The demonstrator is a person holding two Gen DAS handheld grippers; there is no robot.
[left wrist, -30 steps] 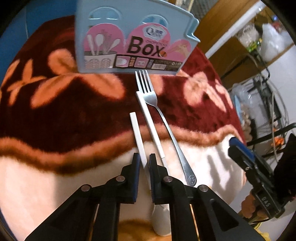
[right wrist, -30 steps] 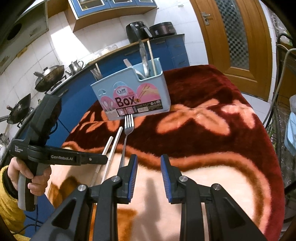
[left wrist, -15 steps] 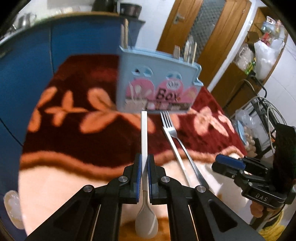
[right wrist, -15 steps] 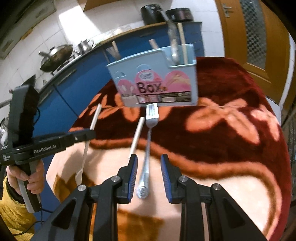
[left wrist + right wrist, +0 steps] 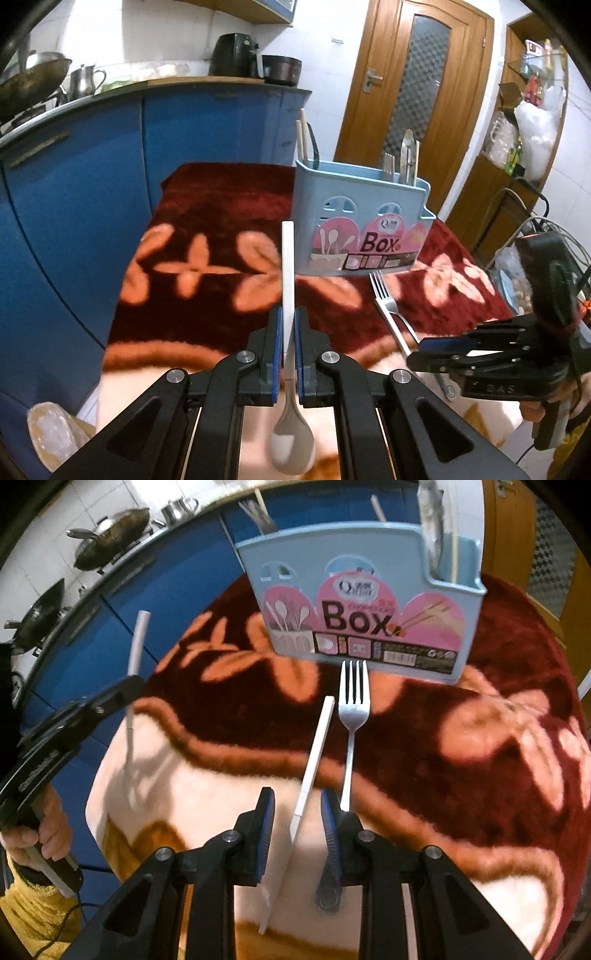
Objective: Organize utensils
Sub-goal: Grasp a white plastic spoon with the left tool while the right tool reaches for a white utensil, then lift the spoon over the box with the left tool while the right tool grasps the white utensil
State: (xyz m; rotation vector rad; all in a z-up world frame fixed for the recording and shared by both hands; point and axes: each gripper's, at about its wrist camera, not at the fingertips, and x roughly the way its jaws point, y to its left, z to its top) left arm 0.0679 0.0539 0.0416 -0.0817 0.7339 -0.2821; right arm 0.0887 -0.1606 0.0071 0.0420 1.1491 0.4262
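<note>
My left gripper (image 5: 288, 325) is shut on a white-handled spoon (image 5: 287, 280), held in the air above the blanket, bowl toward the camera. It also shows in the right wrist view (image 5: 135, 653). The light blue utensil box (image 5: 360, 225) marked "Box" stands on the red flowered blanket and holds several utensils. My right gripper (image 5: 297, 805) is open, low over the blanket, its jaws on either side of a second white-handled utensil (image 5: 314, 753). A metal fork (image 5: 352, 716) lies just right of it, tines toward the box (image 5: 364, 602).
Blue kitchen cabinets (image 5: 74, 177) with woks and a kettle on the counter stand behind and left. A wooden door (image 5: 417, 92) is behind the box. Shelves, bags and cables (image 5: 528, 122) are at the right. The blanket's front edge is near me.
My left gripper has lifted the spoon off the blanket and raised it. My right gripper has moved forward and down over the second white utensil, beside the fork.
</note>
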